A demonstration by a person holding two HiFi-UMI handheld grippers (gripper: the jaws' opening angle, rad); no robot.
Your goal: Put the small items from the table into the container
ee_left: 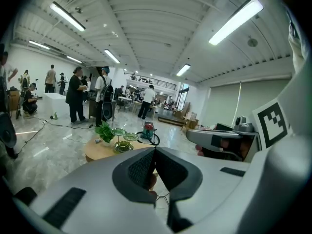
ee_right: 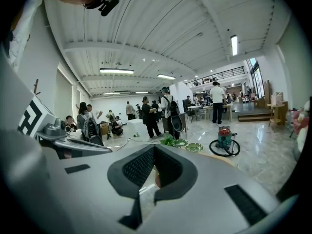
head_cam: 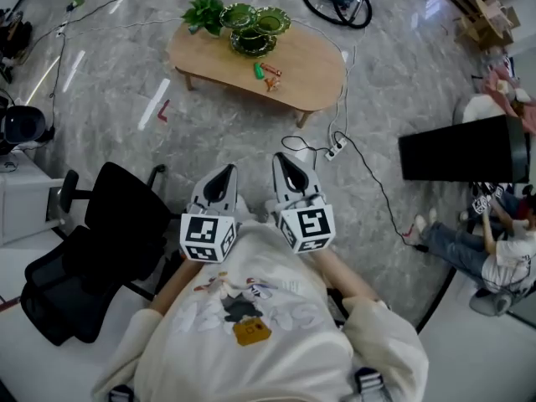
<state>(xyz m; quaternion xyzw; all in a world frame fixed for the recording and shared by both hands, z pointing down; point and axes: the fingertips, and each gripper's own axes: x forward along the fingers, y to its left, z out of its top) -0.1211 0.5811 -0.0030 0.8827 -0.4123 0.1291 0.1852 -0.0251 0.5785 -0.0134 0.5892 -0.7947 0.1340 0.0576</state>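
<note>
Short of the table, left tool and right tool sit clenched, empty.

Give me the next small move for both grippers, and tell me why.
Probably walk forward to bring both grippers up to the wooden table. The left gripper and right gripper are shut on nothing and held near the person's chest. They are well short of the small items, which lie on the tabletop beside the green tiered dishes.
</note>
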